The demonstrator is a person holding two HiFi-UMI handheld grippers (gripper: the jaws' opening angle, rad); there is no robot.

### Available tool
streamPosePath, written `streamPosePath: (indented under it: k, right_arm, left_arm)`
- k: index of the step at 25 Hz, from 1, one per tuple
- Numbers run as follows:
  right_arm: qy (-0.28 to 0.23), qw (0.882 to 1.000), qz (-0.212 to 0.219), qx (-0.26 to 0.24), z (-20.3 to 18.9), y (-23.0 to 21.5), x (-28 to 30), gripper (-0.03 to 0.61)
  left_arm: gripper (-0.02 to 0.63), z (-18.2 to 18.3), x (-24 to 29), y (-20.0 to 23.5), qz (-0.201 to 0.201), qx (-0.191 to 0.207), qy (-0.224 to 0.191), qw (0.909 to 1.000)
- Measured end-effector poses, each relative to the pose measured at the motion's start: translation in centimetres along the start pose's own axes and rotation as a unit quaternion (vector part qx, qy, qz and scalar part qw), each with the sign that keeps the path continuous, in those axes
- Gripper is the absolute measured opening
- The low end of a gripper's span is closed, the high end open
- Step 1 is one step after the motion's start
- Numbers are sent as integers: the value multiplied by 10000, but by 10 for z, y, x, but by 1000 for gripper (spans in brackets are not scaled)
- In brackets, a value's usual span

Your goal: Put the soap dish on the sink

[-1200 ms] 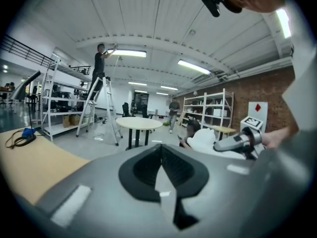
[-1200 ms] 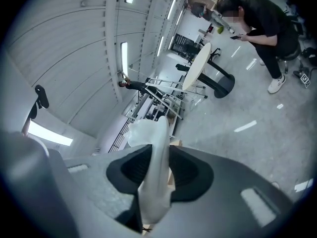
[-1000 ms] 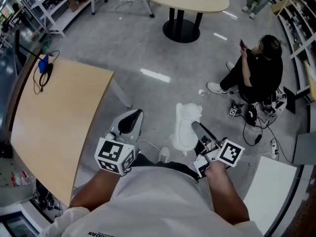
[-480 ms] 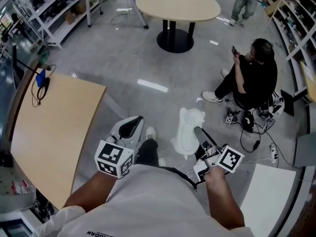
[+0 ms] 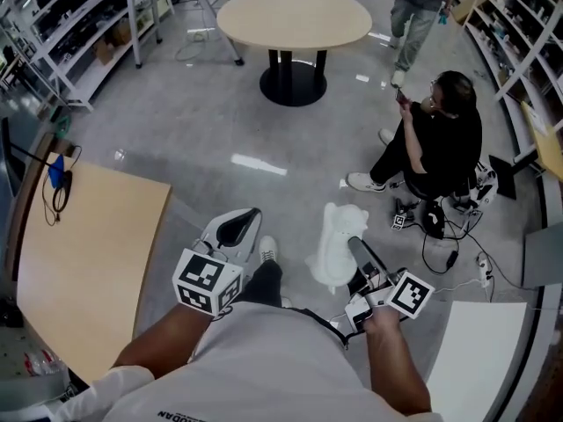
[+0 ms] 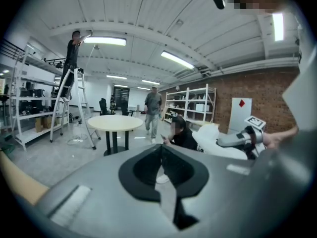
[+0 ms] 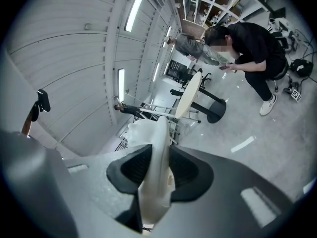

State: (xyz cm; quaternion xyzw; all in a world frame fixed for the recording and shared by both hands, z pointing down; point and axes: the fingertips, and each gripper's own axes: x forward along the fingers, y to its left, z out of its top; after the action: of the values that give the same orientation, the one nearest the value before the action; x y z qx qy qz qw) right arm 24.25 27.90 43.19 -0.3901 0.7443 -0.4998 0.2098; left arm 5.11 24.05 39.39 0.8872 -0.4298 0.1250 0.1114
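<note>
The soap dish (image 5: 337, 236) was in the right claw (image 5: 357, 248). The right gripper view showed the claw's two jaws pressed on the near end of the dish, one on each side. The dish was white and long. Its long way ran the same way as the claw, out and away from the person. So most of it stuck out past the jaw tips toward the far side. It was held up over the floor and touched nothing else.

The left claw (image 5: 236, 227) was just to the left, apart from the dish. Its jaws were closed together with nothing in them.

I could see no sink in any view. Ahead there was only floor, with a round table (image 5: 295, 16) far off and a seated person (image 5: 440, 134) on the right. A wooden table (image 5: 79, 253) lay to the left.

I think the dish had yet to be carried to the sink. The right hand would be the one to set it down, since it had the dish. The far end of the dish would likely reach the sink first.
</note>
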Motion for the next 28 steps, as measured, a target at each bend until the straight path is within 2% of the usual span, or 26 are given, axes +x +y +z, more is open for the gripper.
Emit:
streamPosePath:
  k: [5, 20, 28]
  right_arm:
    - [20, 9999, -93, -49, 16, -6, 21, 112]
    - [193, 9994, -256, -149, 60, -9, 144, 112]
    - [282, 9989, -333, -170, 73, -17, 193, 112]
  left_arm:
    - [8, 5, 23, 10, -122, 67, -13, 9999]
    - [8, 39, 89, 116, -129, -75, -193, 9997]
    - [8, 46, 125, 154, -254, -44, -246, 9994]
